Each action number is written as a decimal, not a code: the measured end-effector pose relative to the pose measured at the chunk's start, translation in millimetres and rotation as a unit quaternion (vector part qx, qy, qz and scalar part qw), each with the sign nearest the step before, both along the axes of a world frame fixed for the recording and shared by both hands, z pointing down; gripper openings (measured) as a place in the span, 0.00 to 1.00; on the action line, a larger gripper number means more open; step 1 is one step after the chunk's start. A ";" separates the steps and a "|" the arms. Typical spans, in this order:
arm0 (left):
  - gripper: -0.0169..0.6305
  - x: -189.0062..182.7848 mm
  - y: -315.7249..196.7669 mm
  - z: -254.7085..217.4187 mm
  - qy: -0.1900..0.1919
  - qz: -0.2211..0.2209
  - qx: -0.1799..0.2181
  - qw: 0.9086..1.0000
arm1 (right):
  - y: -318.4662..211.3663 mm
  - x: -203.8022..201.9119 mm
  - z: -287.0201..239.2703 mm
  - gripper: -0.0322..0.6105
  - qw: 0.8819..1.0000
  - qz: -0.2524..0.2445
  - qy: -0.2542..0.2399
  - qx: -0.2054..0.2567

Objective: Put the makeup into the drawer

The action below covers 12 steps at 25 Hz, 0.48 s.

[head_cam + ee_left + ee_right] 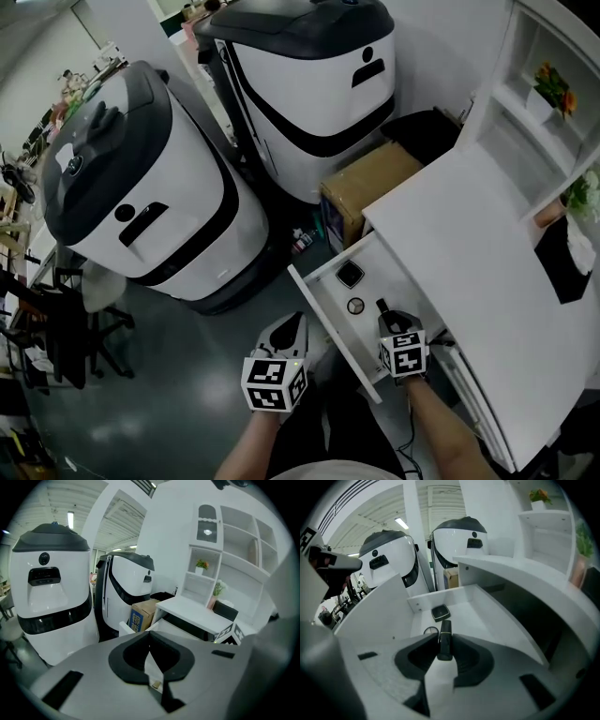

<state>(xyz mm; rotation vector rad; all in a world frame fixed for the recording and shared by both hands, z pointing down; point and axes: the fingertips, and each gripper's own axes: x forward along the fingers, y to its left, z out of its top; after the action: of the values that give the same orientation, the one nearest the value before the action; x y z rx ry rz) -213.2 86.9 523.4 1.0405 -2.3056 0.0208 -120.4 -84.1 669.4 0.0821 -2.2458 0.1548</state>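
We have the slim dark makeup tube [445, 631] pinched between the half-closed fingers of the right gripper [444, 649], poised over the open drawer's [487, 616] near end, short of the square compact [440, 612], so next comes lowering and letting go; the left gripper [284, 336] hangs leftward, fingers together, empty.

Pretty even overhead lighting from ceiling strips [70, 517]; white table [487, 244] and drawer [326, 292] are bright, floor [187, 403] is dim. Gripper views are heavily fisheyed with black corners, near parts soft.

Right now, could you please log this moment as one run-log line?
step: placing makeup | right gripper: shut on dark tube, over open drawer | left gripper: shut, empty
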 end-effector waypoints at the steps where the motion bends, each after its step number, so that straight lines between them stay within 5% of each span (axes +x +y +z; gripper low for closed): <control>1: 0.03 -0.3 3.0 2.3 0.002 -0.004 -0.002 1.000 | 0.0 -2.3 6.6 0.21 1.000 -0.002 0.008 0.003; 12: 0.03 -0.7 23.2 26.1 0.024 -0.029 -0.020 0.999 | -6.8 -18.0 53.6 0.21 0.996 -0.032 0.074 0.036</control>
<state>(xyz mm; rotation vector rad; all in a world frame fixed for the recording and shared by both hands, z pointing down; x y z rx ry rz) -213.9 110.2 549.5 0.9428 -2.2818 0.0190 -138.4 -90.9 723.0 0.0579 -2.1040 0.0316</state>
